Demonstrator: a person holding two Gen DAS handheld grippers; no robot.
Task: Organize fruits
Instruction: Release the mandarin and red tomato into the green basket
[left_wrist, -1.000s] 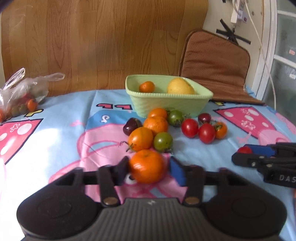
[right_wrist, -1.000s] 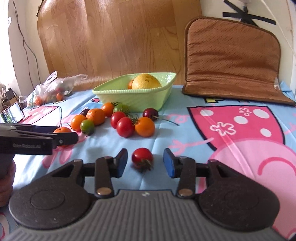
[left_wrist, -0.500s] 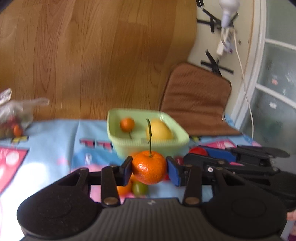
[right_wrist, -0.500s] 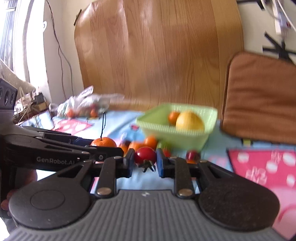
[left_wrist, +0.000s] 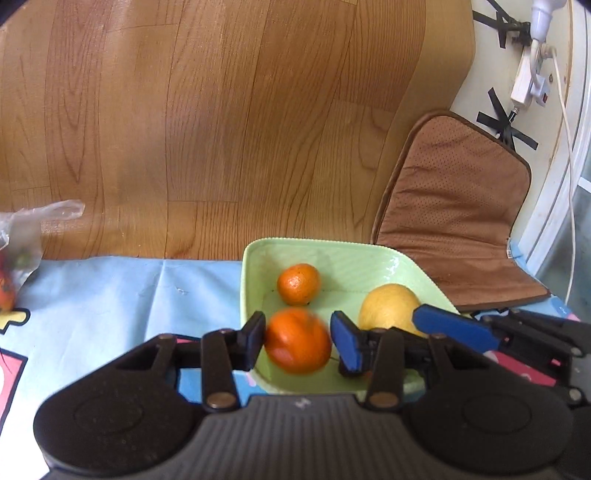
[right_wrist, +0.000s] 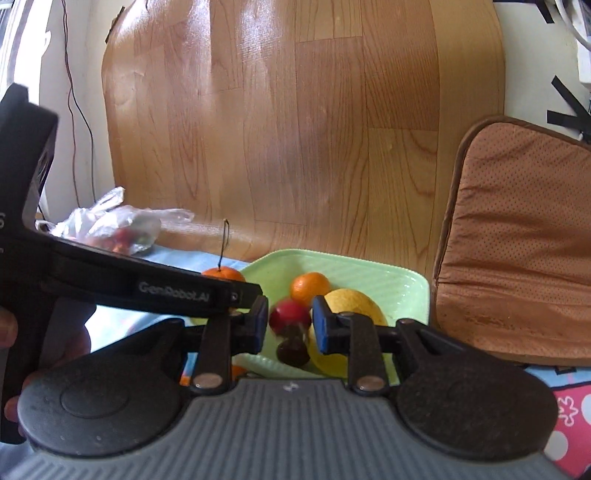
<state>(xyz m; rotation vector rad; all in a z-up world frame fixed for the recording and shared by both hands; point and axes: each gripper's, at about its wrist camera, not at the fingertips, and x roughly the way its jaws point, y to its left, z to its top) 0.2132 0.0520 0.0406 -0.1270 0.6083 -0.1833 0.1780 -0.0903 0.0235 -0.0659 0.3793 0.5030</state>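
**Both grippers over the green dish, jaws easing apart**

Landmark: green dish, sitting on the blue cartoon cloth, with the wood-grain panel behind it.

Far left of the dish: clear plastic bag with red and orange fruit inside, lying on the cloth against the panel.

Left gripper: over the dish's near left corner. Mandarin between the pads, blurred. Left pad touches it; a thin gap shows at the blue right pad. Jaws opening, so the pinch is coming off. In the right wrist view the mandarin's stem stands upright above the left gripper's arm. A hand grips that tool at the left edge of that view.

Inside the dish: small orange toward the back left, just behind the mandarin. Yellow citrus on the right side of the dish, partly hidden by the right gripper's blue finger.

Right gripper: over the dish's near middle, just right of the left gripper. Red tomato between the pads, blurred, clear of both of them. Jaws opening. A dark round blur sits right below the tomato; can't tell what it is.

Right of the dish: brown cushion leaning on the wall, lower edge on the cloth. Pink cloth pattern in front of it.
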